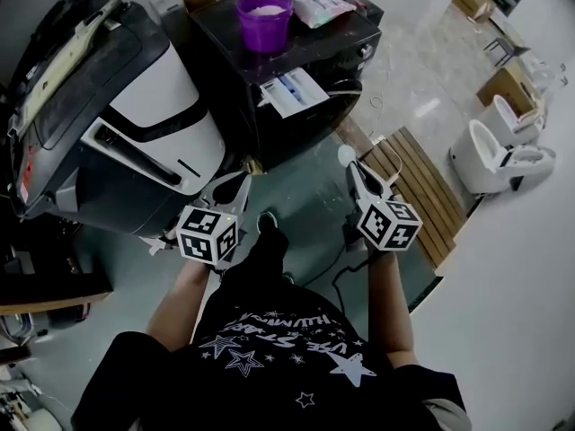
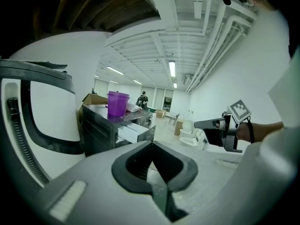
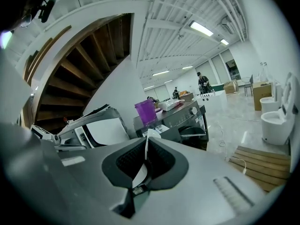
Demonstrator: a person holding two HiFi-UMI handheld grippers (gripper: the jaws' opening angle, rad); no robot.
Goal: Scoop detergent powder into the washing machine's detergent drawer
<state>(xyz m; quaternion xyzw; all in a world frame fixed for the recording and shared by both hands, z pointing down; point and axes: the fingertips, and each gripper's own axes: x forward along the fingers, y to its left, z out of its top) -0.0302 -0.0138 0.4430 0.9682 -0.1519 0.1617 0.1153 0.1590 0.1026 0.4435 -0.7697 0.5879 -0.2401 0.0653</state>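
Evidently no scooping yet: the right tool (image 1: 353, 165) pinches a thin white plastic scoop (image 1: 346, 154), the left tool (image 1: 241, 179) is pressed together, empty. The purple plastic cup of powder (image 1: 264, 18) and the pulled-out white detergent drawer (image 1: 292, 92) wait well apart, ahead.

One washer (image 1: 334, 50), one purple cup (image 1: 264, 18), one scoop (image 1: 346, 154), two toilets (image 1: 496, 156).

Three views, one washing machine (image 1: 310, 65)
My head camera looks steeply down from well back; my left gripper (image 1: 241, 180) and right gripper (image 1: 352, 164) cameras look level, also catching its purple cup (image 1: 264, 18).
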